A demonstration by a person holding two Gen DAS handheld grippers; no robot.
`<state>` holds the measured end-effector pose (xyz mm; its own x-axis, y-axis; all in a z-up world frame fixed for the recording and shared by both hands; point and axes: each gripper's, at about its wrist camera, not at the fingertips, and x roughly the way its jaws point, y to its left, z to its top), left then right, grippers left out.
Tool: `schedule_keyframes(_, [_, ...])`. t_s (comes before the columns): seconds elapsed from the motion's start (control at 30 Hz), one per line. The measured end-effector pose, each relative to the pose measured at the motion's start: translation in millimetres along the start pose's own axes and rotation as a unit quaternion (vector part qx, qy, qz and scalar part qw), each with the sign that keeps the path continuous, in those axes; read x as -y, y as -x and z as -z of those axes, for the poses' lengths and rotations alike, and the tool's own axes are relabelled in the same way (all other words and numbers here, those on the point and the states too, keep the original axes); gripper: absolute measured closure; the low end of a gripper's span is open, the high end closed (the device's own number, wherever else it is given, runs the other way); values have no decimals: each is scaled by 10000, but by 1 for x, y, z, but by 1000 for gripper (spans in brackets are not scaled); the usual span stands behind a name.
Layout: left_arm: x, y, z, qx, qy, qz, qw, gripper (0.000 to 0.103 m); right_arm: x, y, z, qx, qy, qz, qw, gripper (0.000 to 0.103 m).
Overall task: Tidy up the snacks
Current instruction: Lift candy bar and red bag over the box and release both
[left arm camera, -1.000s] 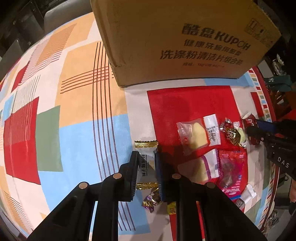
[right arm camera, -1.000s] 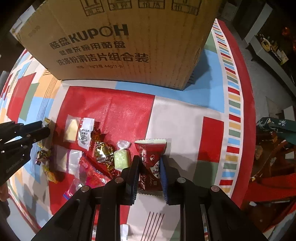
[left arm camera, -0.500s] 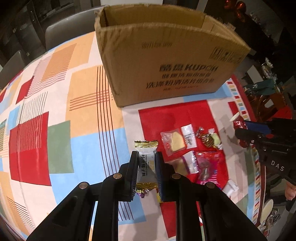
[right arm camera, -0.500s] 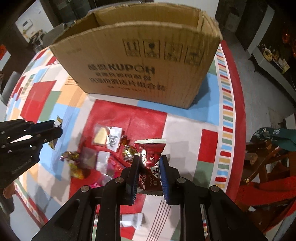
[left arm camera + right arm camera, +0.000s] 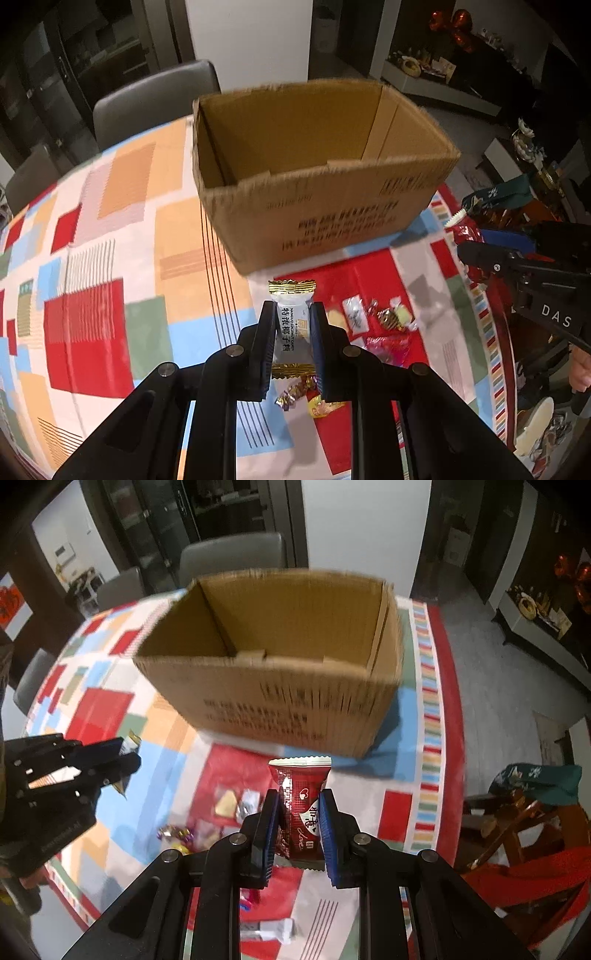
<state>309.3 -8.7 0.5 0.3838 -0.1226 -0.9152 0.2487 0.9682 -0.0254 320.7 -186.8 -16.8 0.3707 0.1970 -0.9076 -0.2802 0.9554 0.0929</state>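
Observation:
My left gripper (image 5: 292, 314) is shut on a white candy packet with gold ends (image 5: 291, 325), held above the table in front of the open cardboard box (image 5: 332, 206). My right gripper (image 5: 299, 805) is shut on a dark red snack packet (image 5: 301, 805), also held up before the box (image 5: 280, 701). The box interior looks bare in both views. Several loose snacks (image 5: 373, 317) lie on the red patch of the tablecloth below. The right gripper also shows at the right of the left wrist view (image 5: 465, 243); the left gripper shows at the left of the right wrist view (image 5: 125, 755).
The round table has a patchwork cloth (image 5: 92, 295). Grey chairs (image 5: 147, 103) stand behind the table. A wooden chair with a red cushion and a green cloth (image 5: 535, 782) is at the right. More candies (image 5: 177, 834) lie near the table's front.
Both grippers have risen with their packets held. The view went from low against the box's side to above its rim, so the box's inside is now visible.

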Motion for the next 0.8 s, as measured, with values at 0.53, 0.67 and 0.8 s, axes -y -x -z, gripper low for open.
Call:
schedule_keyframes(0.53, [4,30,-53,471,-75,-29,9989,84,5,33,-53,660,-117,-83,9977,80])
schedule_keyframes(0.67, [2,33,-67,642,-54,-30,9979,84,7,32,-65,769,-178,-119,9968,80])
schedule_keyframes(0.8, [-1,33,-82,829,-19,-54,9965,84,7,30,-75,909,-172,-112,9956,80])
